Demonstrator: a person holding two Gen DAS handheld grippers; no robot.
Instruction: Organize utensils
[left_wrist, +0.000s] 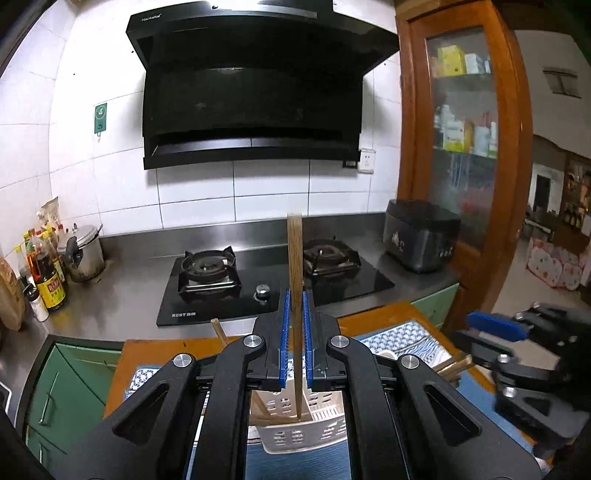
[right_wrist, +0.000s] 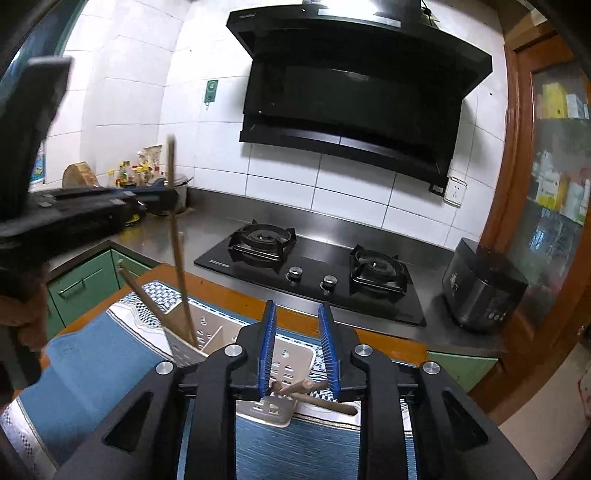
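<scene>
Standing upright between left gripper (left_wrist: 294, 314) pads: chopstick (left_wrist: 294, 258).

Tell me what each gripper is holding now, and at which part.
The left gripper clamps an upright chopstick around mid-length, its lower end in the white basket. The right gripper is open, holding nothing.

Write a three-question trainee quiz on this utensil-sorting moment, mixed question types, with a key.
1. True or false: the left gripper is shut on upright chopsticks above the white utensil basket.
2. Multiple choice: the right gripper is
A. open, holding nothing
B. shut on a spoon
C. shut on chopsticks
3. Fill in: the basket sits on a blue ____.

Key:
1. True; the tips reach down into the basket.
2. A; its jaws stand apart above the basket and more chopsticks.
3. Cloth mat.
</scene>
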